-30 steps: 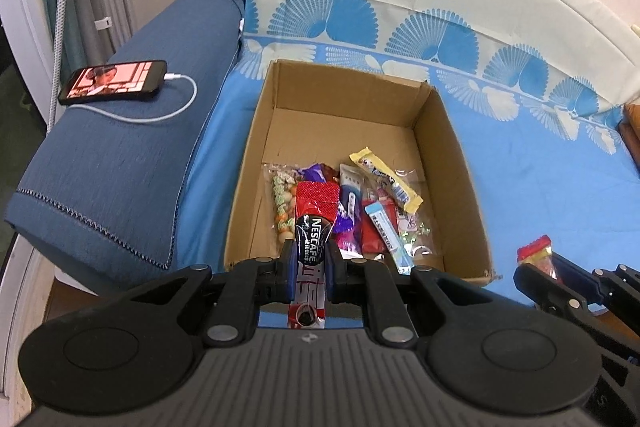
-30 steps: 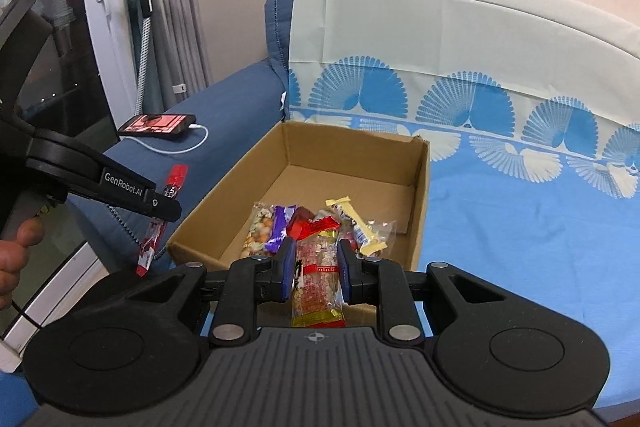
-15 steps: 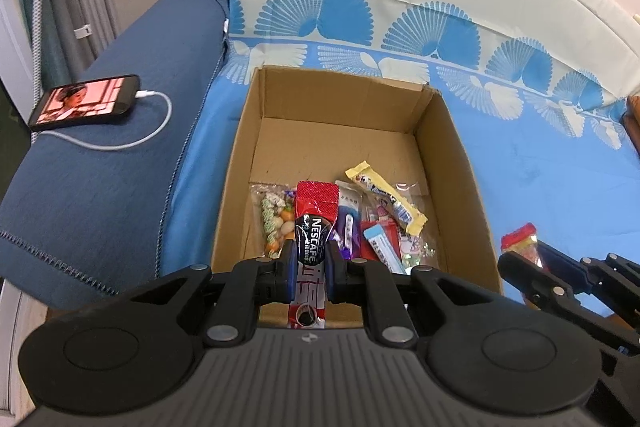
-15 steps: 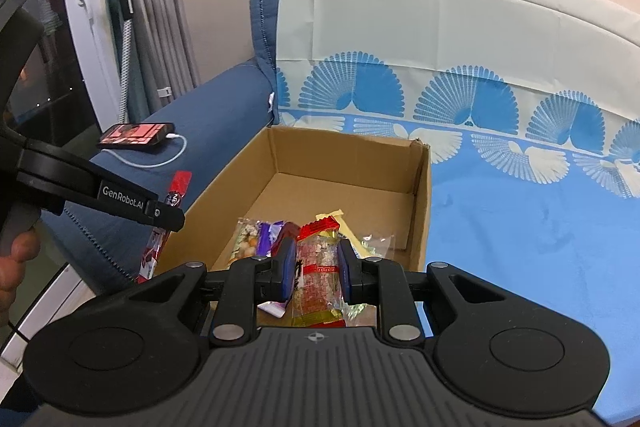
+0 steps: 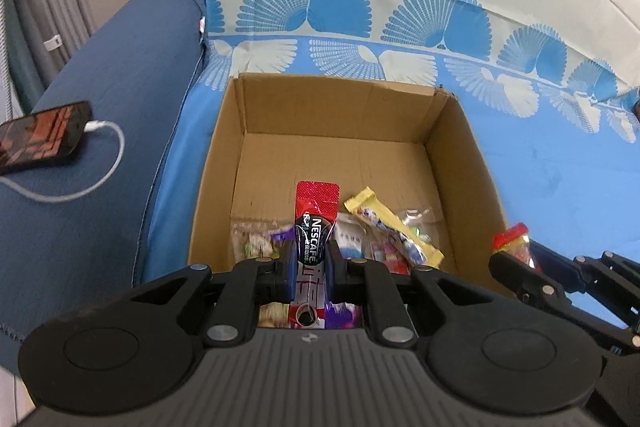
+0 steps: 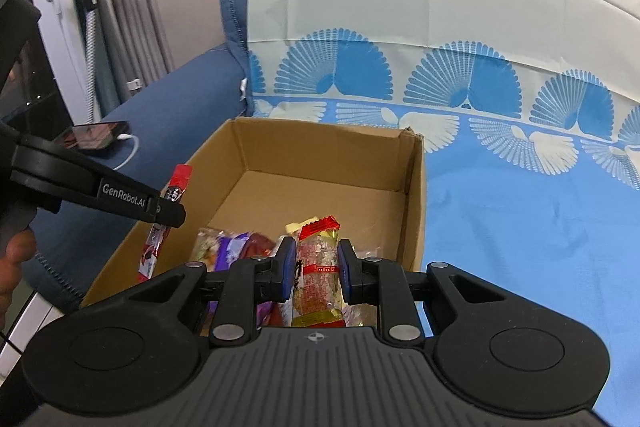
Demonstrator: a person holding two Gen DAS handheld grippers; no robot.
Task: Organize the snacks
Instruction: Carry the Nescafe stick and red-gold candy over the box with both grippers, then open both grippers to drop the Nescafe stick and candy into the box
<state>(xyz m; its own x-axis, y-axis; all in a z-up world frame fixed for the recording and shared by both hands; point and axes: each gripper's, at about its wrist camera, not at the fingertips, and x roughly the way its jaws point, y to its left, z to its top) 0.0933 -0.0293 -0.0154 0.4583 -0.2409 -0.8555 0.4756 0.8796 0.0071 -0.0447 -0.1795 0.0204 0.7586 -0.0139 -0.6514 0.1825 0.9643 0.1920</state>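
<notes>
Starting at nine o'clock in the left wrist view, a phone is lying on the dark blue sofa arm with a white charging cable looping off it, well apart from the work. Moving toward the centre, the left gripper is clamping a red and black coffee stick upright between its pads, hanging over the near edge of the open cardboard box. Inside the box, a small heap of snacks is sitting against the near wall, a yellow-wrapped bar lying on top at about one o'clock from the coffee stick, while the far half of the floor is lying bare. At three o'clock, the right gripper is squeezing a clear red-banded snack packet, also poised above the near part of the box. Judging from this, the step in hand is carrying two items to the box for dropping. The next move is calling for each hand to go further over the opening, then to part its pads so the packets fall inside. The near wall and the heap already there are standing in the way of a low approach, and the two grippers are working close together, so they are risking a bump. The patterned blue cover is spreading beyond at three o'clock.
</notes>
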